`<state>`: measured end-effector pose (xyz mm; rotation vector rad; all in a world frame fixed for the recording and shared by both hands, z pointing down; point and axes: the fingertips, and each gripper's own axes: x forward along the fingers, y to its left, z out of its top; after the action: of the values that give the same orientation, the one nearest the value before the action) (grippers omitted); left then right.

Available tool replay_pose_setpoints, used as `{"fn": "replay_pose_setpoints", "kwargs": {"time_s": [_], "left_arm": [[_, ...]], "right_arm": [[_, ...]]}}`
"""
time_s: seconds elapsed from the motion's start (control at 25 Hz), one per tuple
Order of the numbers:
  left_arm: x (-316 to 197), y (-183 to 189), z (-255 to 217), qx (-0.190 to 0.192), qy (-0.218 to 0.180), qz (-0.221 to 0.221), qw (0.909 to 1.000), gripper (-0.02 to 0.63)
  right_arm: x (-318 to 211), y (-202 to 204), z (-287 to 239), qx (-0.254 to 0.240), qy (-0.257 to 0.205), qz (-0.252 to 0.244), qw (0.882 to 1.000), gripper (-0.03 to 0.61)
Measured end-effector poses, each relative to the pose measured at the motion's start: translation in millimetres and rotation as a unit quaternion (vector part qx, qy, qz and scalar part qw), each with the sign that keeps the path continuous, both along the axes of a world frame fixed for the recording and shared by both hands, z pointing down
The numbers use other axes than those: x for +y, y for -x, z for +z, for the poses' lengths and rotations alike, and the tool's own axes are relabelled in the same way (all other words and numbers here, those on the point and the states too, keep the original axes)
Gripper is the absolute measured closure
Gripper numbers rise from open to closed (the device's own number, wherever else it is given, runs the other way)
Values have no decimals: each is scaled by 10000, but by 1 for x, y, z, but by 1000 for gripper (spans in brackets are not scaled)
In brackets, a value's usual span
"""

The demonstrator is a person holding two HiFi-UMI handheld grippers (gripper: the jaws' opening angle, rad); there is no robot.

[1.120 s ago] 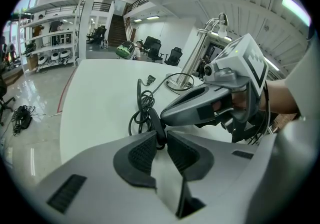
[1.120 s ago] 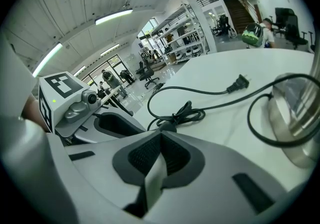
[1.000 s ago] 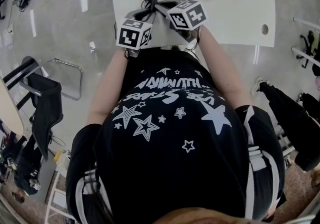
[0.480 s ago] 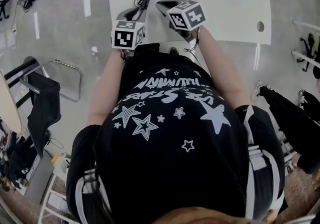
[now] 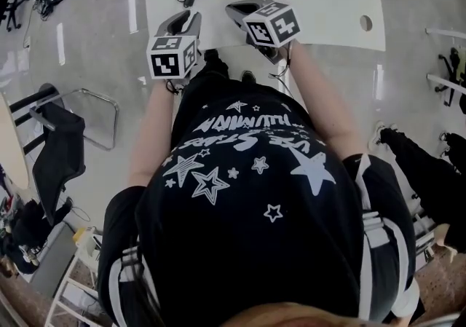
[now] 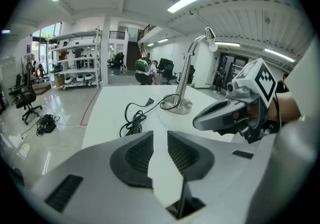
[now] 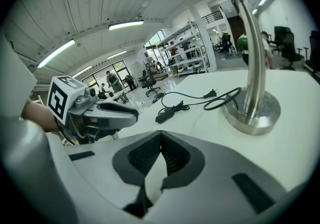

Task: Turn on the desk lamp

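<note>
Left hand-held gripper (image 6: 160, 138) open, right hand-held gripper (image 7: 161, 137) closed, both empty, short of the brushed-steel desk lamp (image 7: 255, 68) far across the white tabletop (image 7: 297, 140); its light black cord switch (image 7: 166, 114) likely skids unless pinned.

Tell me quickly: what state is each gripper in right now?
Left gripper: open, jaws apart, nothing between them.
Right gripper: closed, jaw tips together, holding nothing.

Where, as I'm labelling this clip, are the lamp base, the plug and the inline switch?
lamp base (image 7: 267, 111): right gripper view, top of the metal disc.
plug (image 7: 212, 93): right gripper view, its black body.
inline switch (image 7: 165, 114): right gripper view, middle of the block.
</note>
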<state>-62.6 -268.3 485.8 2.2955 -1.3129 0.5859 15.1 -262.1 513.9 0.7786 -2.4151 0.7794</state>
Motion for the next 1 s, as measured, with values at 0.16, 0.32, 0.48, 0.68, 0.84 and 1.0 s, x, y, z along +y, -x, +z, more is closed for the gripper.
{"fn": "replay_pose_setpoints", "kwargs": {"time_s": [0.16,0.32,0.48,0.68,0.84,1.0], "left_arm": [[18,-8,-17,23,-296,-338,9990,534],[37,-14,-20,42,-360,-423,9984,534],[53,-11,-23,95,-286,-365,9989,534],[65,-23,-23,127,-258,-210,9994,534],[77,-22,-23,180,-240,-140,9995,534],[93,-7,-31,280,-274,-61,9992,534]], "right_arm": [[22,-23,-1,-101,21,13,9999,572],[35,-24,-3,-270,1,-75,9996,572],[47,-13,-8,-414,-41,-42,9991,572],[60,-18,-9,-632,8,118,9979,572],[71,-19,-12,-811,129,341,9960,574],[84,-7,-18,-701,5,489,9963,574]]}}
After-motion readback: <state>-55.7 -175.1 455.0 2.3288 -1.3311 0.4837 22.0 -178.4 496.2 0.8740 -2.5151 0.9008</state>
